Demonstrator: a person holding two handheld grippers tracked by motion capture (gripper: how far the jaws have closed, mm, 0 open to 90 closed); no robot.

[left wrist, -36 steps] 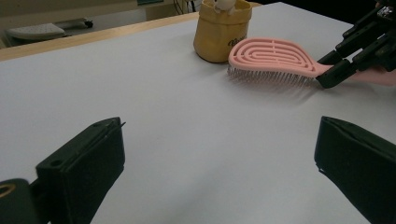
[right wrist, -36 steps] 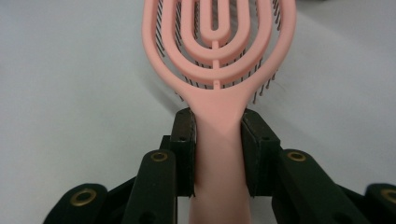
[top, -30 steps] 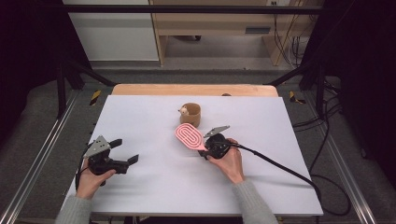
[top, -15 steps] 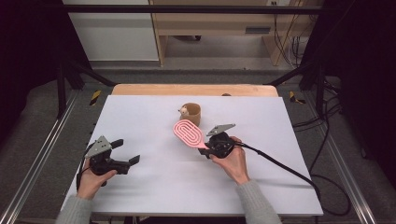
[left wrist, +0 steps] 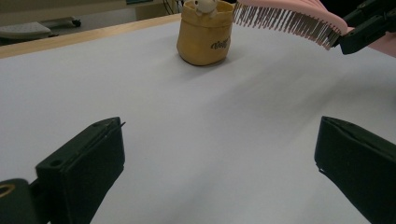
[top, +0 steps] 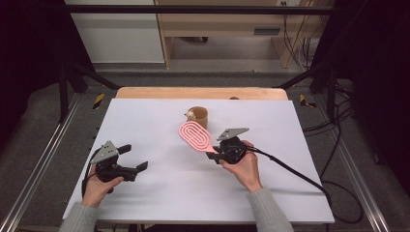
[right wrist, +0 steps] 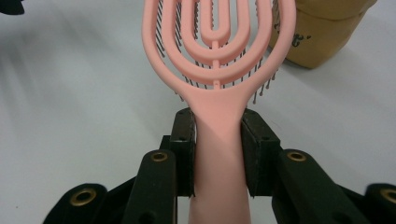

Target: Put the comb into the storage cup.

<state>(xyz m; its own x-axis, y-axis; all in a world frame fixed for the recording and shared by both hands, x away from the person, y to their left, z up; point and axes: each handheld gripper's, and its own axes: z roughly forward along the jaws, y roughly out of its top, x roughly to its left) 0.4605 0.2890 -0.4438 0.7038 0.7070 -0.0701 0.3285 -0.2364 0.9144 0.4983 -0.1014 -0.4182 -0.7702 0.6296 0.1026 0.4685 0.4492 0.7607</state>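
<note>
hairbrush (right wrist: 219, 56): matt pink plastic | pouch (left wrist: 204, 32): tan cloth

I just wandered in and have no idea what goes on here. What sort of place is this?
Probably a lab set up for recording hand tasks, not a home. A white table stands inside a dark metal frame, cables trail across the floor, and a person works a pink hairbrush with a handheld gripper.

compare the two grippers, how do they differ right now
The right gripper is shut on the pink hairbrush by its handle, while the left gripper stands wide open with nothing between its jaws. The right gripper holds the brush in the air near the tan pouch; the left gripper sits low over the white table, apart from both. Both are black, two-jawed and held by a hand.
</note>
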